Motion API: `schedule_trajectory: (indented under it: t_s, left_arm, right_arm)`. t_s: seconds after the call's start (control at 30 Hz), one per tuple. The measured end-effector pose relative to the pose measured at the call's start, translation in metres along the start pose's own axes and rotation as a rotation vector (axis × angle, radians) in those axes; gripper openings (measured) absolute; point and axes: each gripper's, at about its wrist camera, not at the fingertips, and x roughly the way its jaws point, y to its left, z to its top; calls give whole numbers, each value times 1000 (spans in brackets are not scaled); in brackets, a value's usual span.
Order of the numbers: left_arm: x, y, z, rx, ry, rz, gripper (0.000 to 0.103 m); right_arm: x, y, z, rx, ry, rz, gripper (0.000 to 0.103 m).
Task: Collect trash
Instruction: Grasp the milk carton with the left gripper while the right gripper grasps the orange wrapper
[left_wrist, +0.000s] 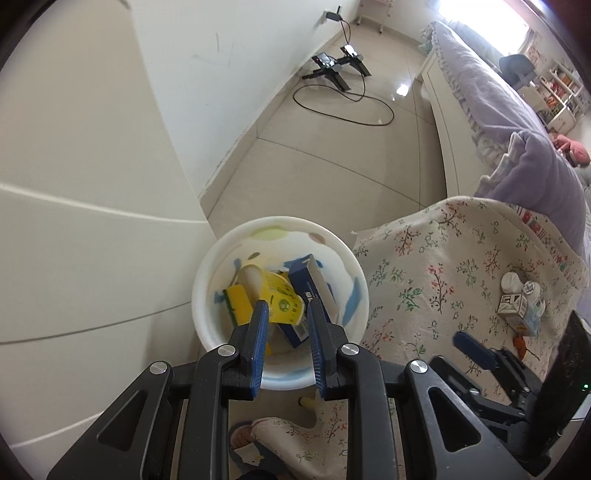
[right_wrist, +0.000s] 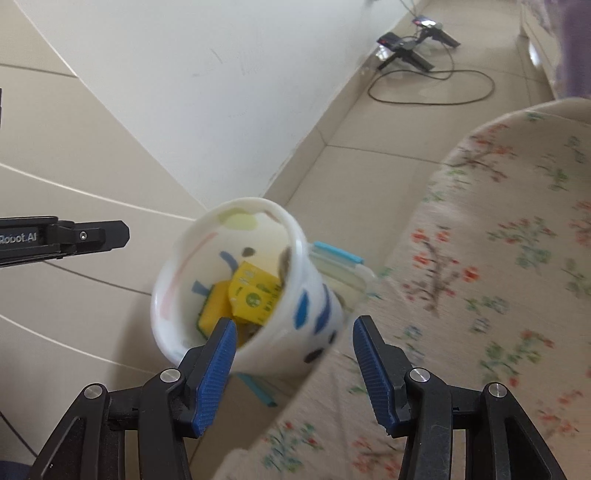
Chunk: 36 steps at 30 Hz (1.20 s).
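Observation:
A white trash bin (left_wrist: 207, 291) with coloured spots stands on the floor beside the floral-cloth table (left_wrist: 443, 258). Inside lie a yellow carton (left_wrist: 280, 299), a yellow sponge (left_wrist: 238, 304) and a blue box (left_wrist: 312, 286). My left gripper (left_wrist: 284, 310) hovers over the bin, jaws slightly apart and holding nothing. In the right wrist view the bin (right_wrist: 314, 317) sits between the fingers of my open right gripper (right_wrist: 291, 330), with the carton (right_wrist: 253, 291) inside it. A small milk carton (left_wrist: 517, 310) and a white bottle (left_wrist: 511, 282) lie on the table at right.
A white wall and cabinet panels (left_wrist: 92, 221) stand left of the bin. A black stand with cable (left_wrist: 340, 70) lies on the tiled floor behind. A bed with purple bedding (left_wrist: 498, 110) is at right. A slipper (left_wrist: 255, 443) lies below the table edge.

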Motion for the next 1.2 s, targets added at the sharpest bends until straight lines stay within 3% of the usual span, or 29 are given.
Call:
schedule_trajectory:
  t_s: [0.27, 0.4, 0.6, 0.77, 0.9, 1.0, 1.2]
  left_arm:
    - [5, -49, -5, 55, 22, -39, 24]
    - [10, -84, -12, 113, 41, -61, 42]
    - [12, -128, -22, 165, 52, -83, 57]
    - [12, -171, -34, 173, 66, -191, 60]
    - [18, -204, -41, 95, 108, -328, 69]
    - [31, -226, -48, -16, 166, -433, 70]
    - [56, -276, -57, -133, 229, -530, 71]
  right_arm:
    - [-78, -44, -16, -4, -49, -107, 63]
    - [-118, -73, -28, 7, -68, -175, 64]
    - [-161, -128, -47, 91, -119, -248, 67]
    - [-178, -180, -65, 248, -174, -263, 68]
    - [-186, -205, -72, 308, -193, -273, 68]
    - [-192, -216, -73, 331, -217, -288, 68]
    - [-197, -226, -75, 364, -223, -306, 69]
